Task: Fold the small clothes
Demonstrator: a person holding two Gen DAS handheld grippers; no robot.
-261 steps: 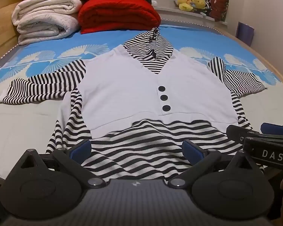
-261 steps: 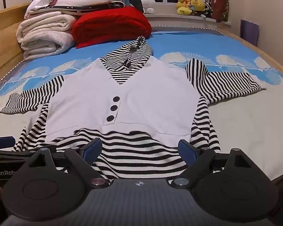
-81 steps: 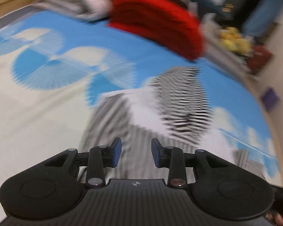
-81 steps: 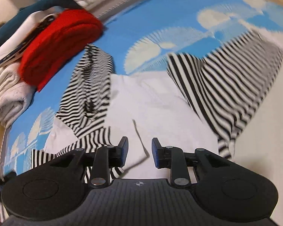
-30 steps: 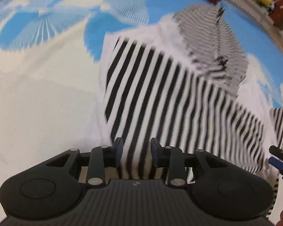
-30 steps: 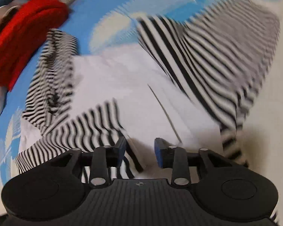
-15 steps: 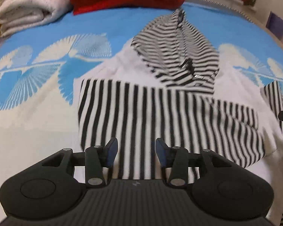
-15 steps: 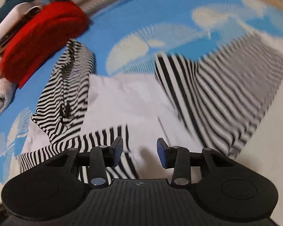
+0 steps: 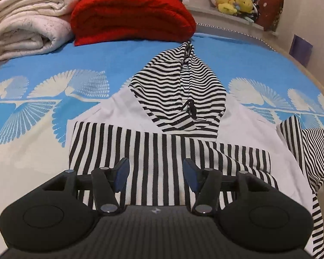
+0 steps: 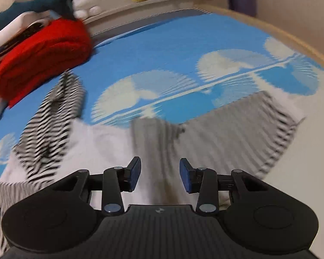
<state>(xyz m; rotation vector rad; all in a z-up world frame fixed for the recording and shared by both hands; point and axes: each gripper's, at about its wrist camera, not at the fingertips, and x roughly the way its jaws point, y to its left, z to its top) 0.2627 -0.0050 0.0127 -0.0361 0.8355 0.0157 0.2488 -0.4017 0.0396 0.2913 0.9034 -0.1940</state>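
The hoodie (image 9: 183,129) lies flat on the bed (image 9: 32,151), chest up, with its striped hood (image 9: 181,99) pointing to the far side, toward the red blanket (image 9: 131,17) and the white blankets (image 9: 30,21).

One step looks done: the left sleeve (image 9: 162,153) is folded across the chest, its stripes running near to far over the white front. The left gripper (image 9: 156,174) hovers just above that sleeve. Its jaws have just been opening and stand spread with nothing between them, so I judge the sleeve released.

The right sleeve (image 10: 226,133) is not yet folded. It lies out to the right of the body, and the left view shows its near part bunched at the hoodie's right edge. The right gripper (image 10: 158,176) hangs above the shoulder beside it, its fingers apart and empty; the right view is blurred, so finer detail is lost.

Left to do, as I judge it: bring the right sleeve over the chest, then fold the body and tuck in the hood. The task seems under halfway.
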